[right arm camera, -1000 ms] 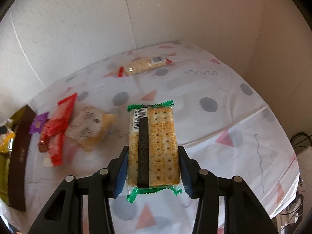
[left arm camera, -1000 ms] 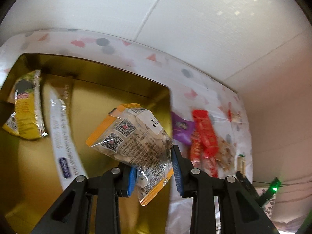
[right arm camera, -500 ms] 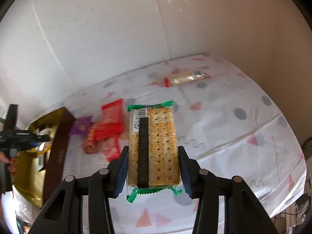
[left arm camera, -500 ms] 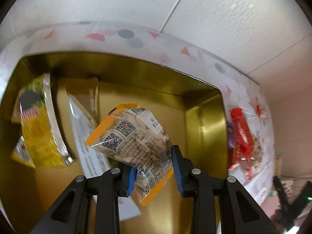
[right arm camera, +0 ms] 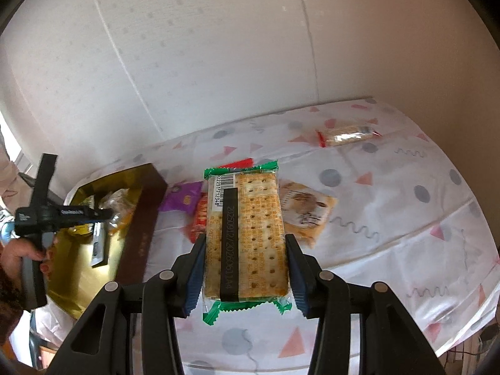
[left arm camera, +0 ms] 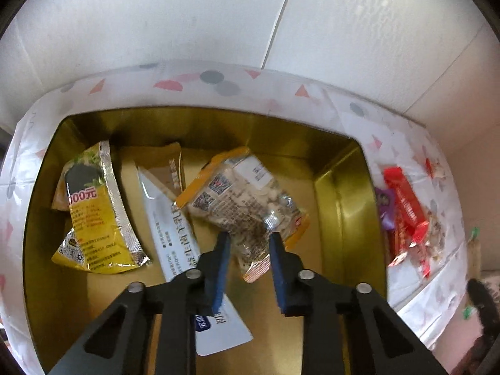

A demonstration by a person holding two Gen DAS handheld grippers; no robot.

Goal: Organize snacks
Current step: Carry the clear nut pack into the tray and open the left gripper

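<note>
Since the earlier frames the left gripper [left arm camera: 248, 243] has sunk deeper over the gold tin [left arm camera: 343, 193], jaws pinched on the nut pouch's [left arm camera: 243, 200] lower edge; the right gripper [right arm camera: 245, 268] has swung toward the tin, jaws part-open, clamped on the cracker pack [right arm camera: 247, 231]. Rec.: release the pouch low over bare tin floor just ahead of the jaws, then bring crackers in flat. Legible: "000元" on the yellow sachet [left arm camera: 93, 212], left of the jaws; cracker date strip approx. "20250912".

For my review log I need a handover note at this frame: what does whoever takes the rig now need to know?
Left gripper: jaws shut on the nut packet, held over the inside of the gold box, not yet released.
Right gripper: jaws shut on the green-ended cracker pack, held above the table.
Done: yellow packet and white packet lie in the box.
Left: box both held packs, then the red packets, purple packet, tan packet and far cracker pack.
</note>
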